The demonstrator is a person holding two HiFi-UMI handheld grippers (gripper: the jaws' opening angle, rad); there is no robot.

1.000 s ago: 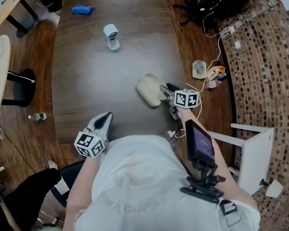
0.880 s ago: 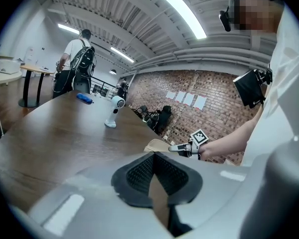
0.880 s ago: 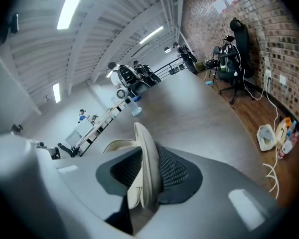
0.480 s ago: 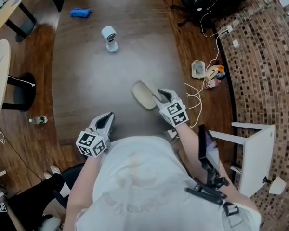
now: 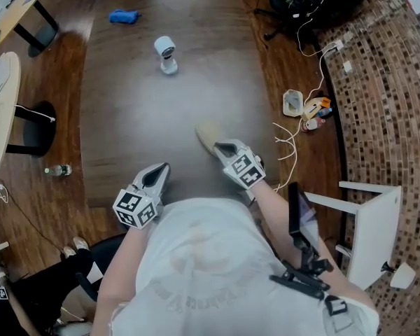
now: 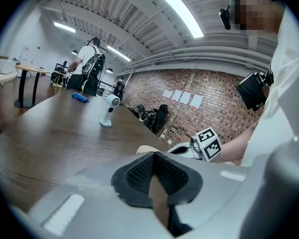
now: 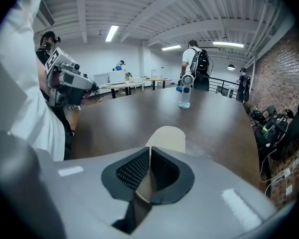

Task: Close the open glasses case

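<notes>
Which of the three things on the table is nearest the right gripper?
The beige glasses case, at the right gripper's tip; the white device and blue object lie far beyond it.

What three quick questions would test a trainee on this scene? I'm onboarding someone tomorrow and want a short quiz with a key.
1. True or false: the left claw touches the glasses case.
2. Which claw is at the case? A) left B) right C) neither
3. What colour is the small item lying at the far end of the table?

Key:
1. False. It hangs apart from the case, jaws shut.
2. B. The right claw is at it. Its jaws have just been closing, and the pads now meet with nothing seen pinched between them.
3. Blue.
</notes>
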